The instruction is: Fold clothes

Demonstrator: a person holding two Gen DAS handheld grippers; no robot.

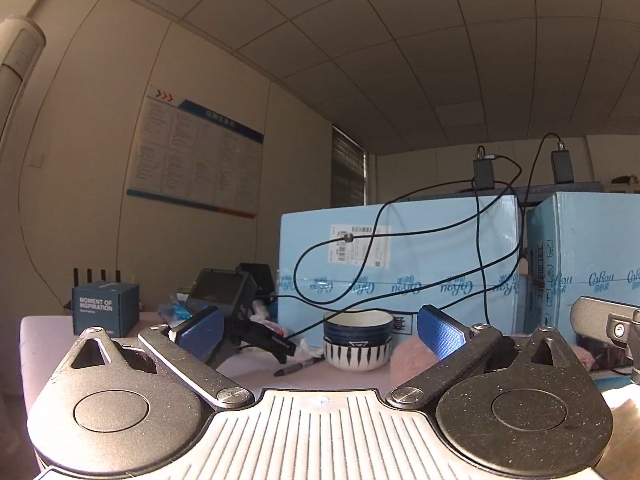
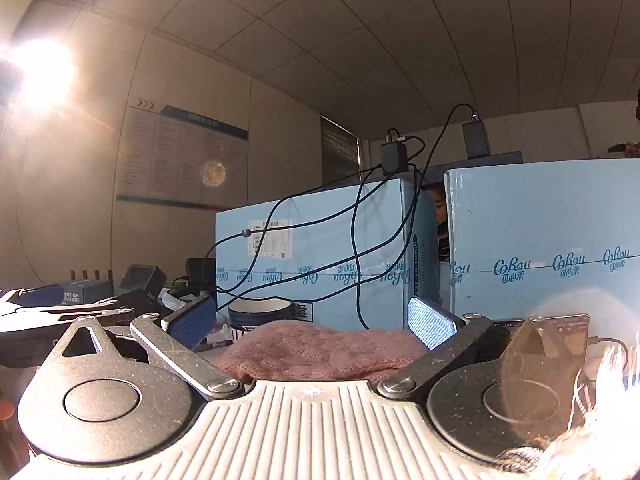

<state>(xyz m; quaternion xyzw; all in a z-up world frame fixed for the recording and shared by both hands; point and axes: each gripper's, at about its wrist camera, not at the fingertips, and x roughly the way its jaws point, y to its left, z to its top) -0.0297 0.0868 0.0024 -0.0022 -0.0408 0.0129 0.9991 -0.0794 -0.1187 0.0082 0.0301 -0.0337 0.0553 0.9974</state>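
Observation:
A pink knitted garment (image 2: 320,350) lies bunched on the table just in front of my right gripper (image 2: 312,322), whose blue-padded jaws stand wide open and empty above its near edge. In the left wrist view only a corner of the garment (image 1: 412,360) shows, by the right finger. My left gripper (image 1: 320,330) is also wide open and empty, held low over the table to the left of the garment. The rest of the garment is hidden below both grippers.
Two stacked bowls (image 1: 357,340) and a black marker (image 1: 298,366) sit ahead of the left gripper. Large light-blue cartons (image 1: 400,264) with black cables draped over them wall off the back. A dark blue box (image 1: 105,308) and a camera device (image 1: 220,292) stand at the left.

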